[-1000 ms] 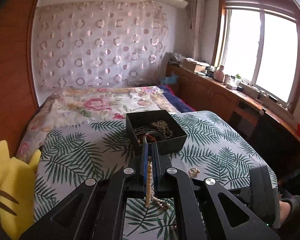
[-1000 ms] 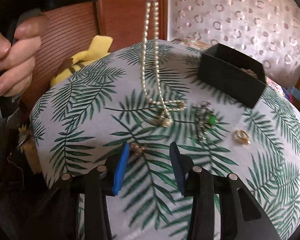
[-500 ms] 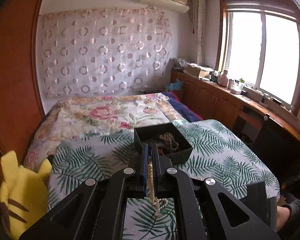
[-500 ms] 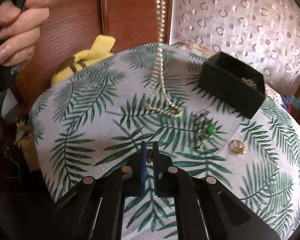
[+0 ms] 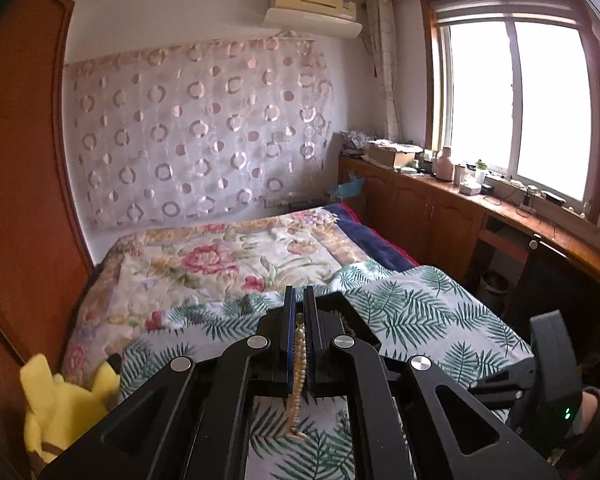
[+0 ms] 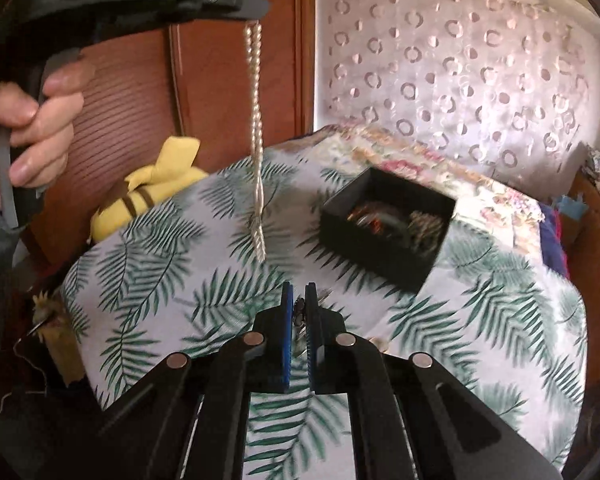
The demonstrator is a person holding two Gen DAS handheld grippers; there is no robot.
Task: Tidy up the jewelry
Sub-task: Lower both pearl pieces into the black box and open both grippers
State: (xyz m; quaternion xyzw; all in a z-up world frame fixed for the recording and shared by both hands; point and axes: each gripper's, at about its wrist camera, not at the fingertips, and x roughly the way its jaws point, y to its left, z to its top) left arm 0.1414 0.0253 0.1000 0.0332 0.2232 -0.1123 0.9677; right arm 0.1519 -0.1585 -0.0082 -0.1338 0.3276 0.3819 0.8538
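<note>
Compared with a second ago, both grippers are higher: the necklace (image 6: pixel 255 136) that trailed on the leaf-print cloth (image 6: pixel 172 264) now hangs clear of it, and the right gripper (image 6: pixel 299 308), then spread open over the cloth, is now clenched on a small dark trinket (image 6: pixel 299 314) (too blurred to identify). The left gripper (image 5: pixel 299 320) is clamped on the necklace, whose two strands run between its blue pads (image 5: pixel 289 344).

The right wrist view alone shows the hand (image 6: pixel 28 128) on the left gripper's handle, the necklace's whole hanging length, and the open box (image 6: pixel 388 228) holding several pieces of jewelry. The left wrist view alone shows the window (image 5: pixel 516 108), and the box there is mostly hidden behind the fingers.

Count: two grippers, one necklace, one trinket, one box, one yellow plush toy (image 6: pixel 156 188) at the cloth's edge.
</note>
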